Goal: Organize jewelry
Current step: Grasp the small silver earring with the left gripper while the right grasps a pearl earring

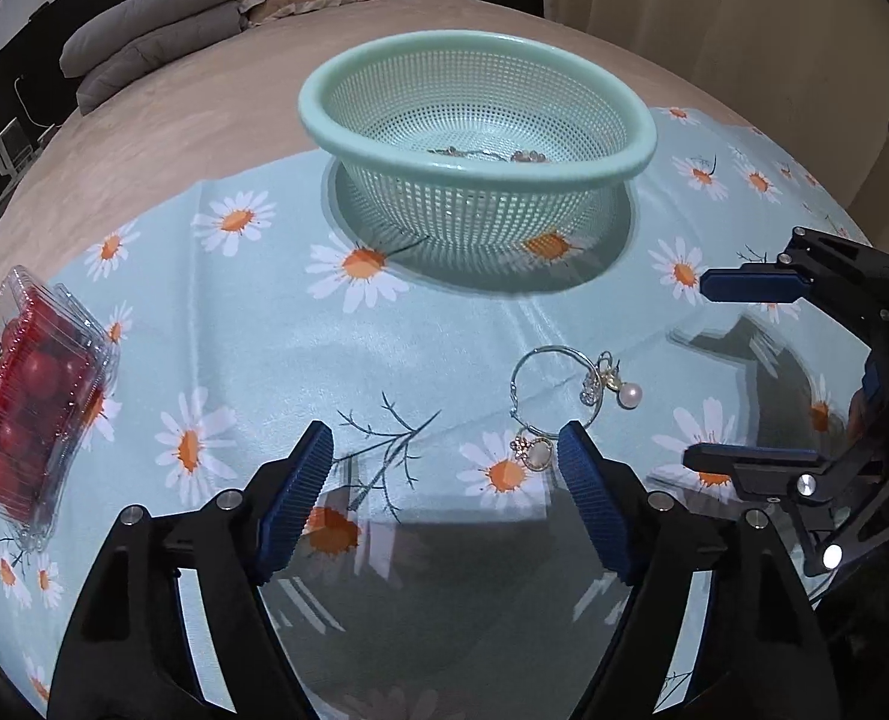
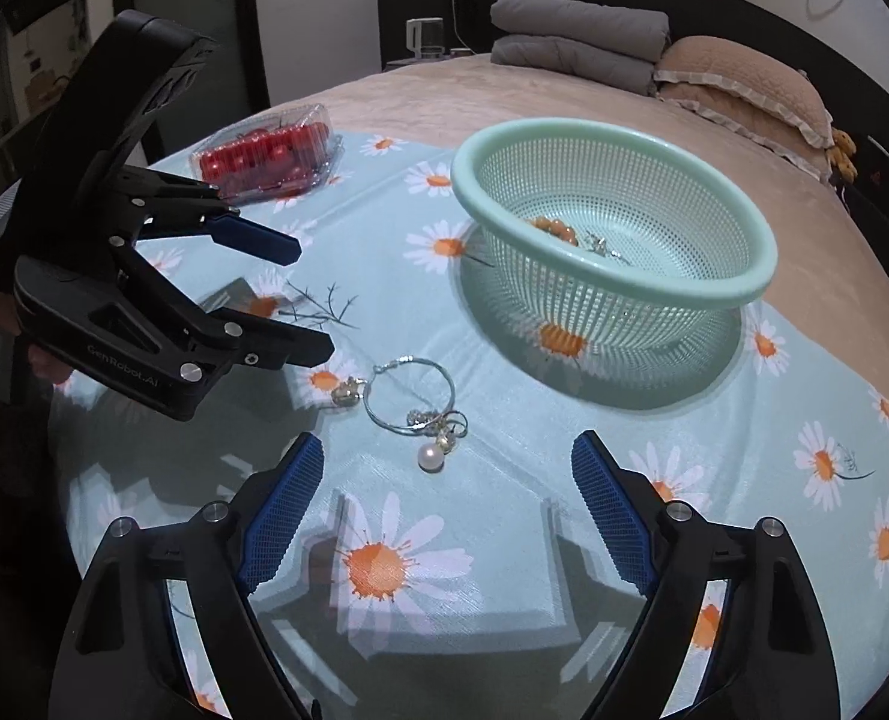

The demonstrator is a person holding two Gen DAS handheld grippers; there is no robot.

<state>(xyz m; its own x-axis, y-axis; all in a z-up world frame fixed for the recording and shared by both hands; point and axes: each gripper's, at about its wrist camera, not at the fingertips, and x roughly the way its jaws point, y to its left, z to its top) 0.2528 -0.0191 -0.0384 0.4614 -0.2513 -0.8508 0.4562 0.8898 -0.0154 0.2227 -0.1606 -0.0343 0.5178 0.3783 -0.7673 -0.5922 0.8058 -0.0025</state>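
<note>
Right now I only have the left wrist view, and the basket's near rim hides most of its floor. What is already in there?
Observer: From the right wrist view, an orange beaded piece lies on the floor of the basket.
Operator: Anything else with it?
Observer: Yes, a small silver piece lies right beside the beads.
Operator: Does the pearl line up with the right tongs?
Observer: It does. The pearl lies on the cloth just ahead of the right tongs, in line with the gap between their open fingers.
</note>
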